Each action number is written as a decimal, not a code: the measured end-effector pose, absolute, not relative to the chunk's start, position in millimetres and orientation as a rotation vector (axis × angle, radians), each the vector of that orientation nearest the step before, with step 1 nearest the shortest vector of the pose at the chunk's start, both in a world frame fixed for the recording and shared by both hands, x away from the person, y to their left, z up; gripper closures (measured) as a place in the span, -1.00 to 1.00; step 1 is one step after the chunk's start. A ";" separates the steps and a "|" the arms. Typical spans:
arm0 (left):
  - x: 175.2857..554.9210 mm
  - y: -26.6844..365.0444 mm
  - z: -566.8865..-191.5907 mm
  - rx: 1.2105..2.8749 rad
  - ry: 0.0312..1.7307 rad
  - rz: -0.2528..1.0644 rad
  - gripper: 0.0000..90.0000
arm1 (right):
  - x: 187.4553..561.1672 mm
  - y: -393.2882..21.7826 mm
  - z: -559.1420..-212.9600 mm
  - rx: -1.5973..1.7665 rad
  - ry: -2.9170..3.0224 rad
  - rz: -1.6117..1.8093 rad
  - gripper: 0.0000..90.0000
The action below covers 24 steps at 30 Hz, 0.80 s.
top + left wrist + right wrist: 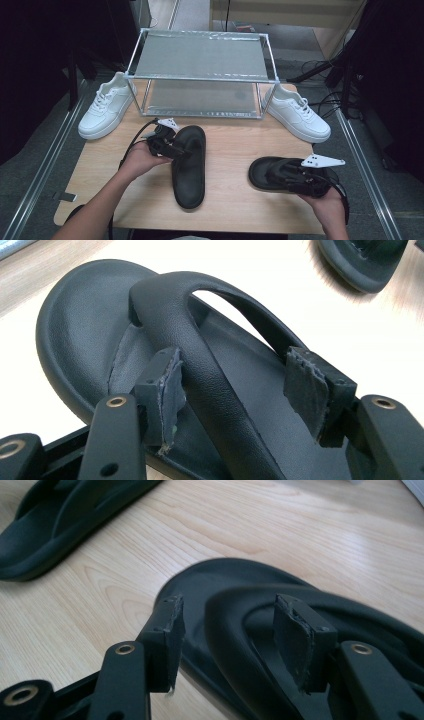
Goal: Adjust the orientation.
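Left sandal [189, 165]: black, flat on table [235, 200], centre. Left gripper [172, 147] over its strap [200, 355]; jaws spread, straddling strap, left pad touching, right pad apart.
Right sandal [280, 175]: black, on table, right side. Right gripper [295, 177] above it; jaws spread either side of strap [235, 625], no pinch.
White sneakers [106, 106] [297, 114]: flanking wire rack [200, 70], rear.

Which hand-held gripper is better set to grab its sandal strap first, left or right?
Left, probably. The left hand-held gripper already straddles the strap of the left sandal, one pad touching it. The right hand-held gripper, open, straddles the right sandal strap loosely.
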State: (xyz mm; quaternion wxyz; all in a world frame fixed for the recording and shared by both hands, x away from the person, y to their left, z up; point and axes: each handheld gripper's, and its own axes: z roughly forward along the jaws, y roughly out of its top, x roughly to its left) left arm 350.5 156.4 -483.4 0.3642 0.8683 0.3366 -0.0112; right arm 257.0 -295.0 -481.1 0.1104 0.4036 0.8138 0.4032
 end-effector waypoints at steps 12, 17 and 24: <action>351.6 156.0 -483.0 2.234 0.862 -0.018 -0.10 | 266.8 -295.4 -498.1 1.206 2.487 1.112 0.11; 351.8 155.7 -483.7 2.232 0.863 -0.017 -0.10 | 278.0 -286.0 -502.2 1.180 2.526 1.090 0.37; 350.3 156.6 -483.6 2.232 0.864 -0.006 -0.10 | 282.3 -281.7 -499.4 1.267 2.533 1.103 0.54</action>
